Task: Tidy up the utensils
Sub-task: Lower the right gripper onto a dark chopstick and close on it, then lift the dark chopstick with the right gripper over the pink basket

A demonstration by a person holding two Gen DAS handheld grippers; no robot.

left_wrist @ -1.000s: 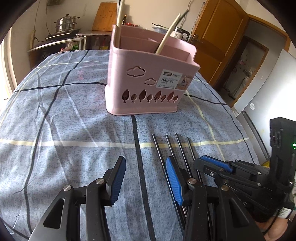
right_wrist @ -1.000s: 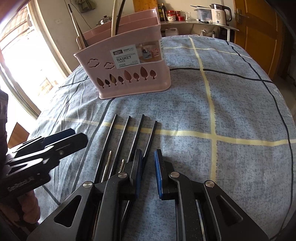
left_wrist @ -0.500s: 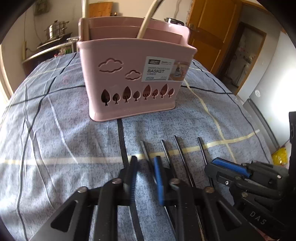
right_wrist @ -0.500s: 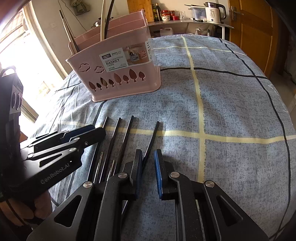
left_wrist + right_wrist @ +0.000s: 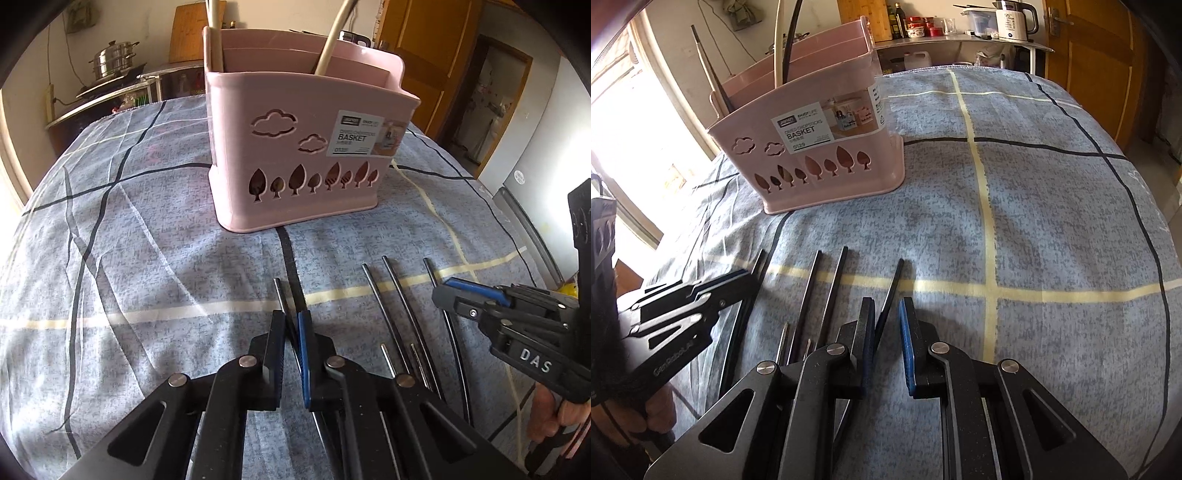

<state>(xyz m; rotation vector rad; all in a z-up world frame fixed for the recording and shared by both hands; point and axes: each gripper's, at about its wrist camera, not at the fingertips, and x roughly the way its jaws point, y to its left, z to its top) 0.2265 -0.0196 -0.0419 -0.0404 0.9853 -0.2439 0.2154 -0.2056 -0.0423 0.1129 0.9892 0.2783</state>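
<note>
Blue checked cloth (image 5: 147,258) covers the counter. Left claw (image 5: 291,332) is closing, pinching a black chopstick (image 5: 280,291); right claw (image 5: 886,325) grips another chopstick (image 5: 895,280). Two more chopsticks (image 5: 827,288) lie between them. Pink basket (image 5: 295,147) stands toward the far edge.

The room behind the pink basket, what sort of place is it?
Probably a home kitchen: a steel steamer pot on a stove, an electric kettle, and sauce bottles on a counter.
</note>
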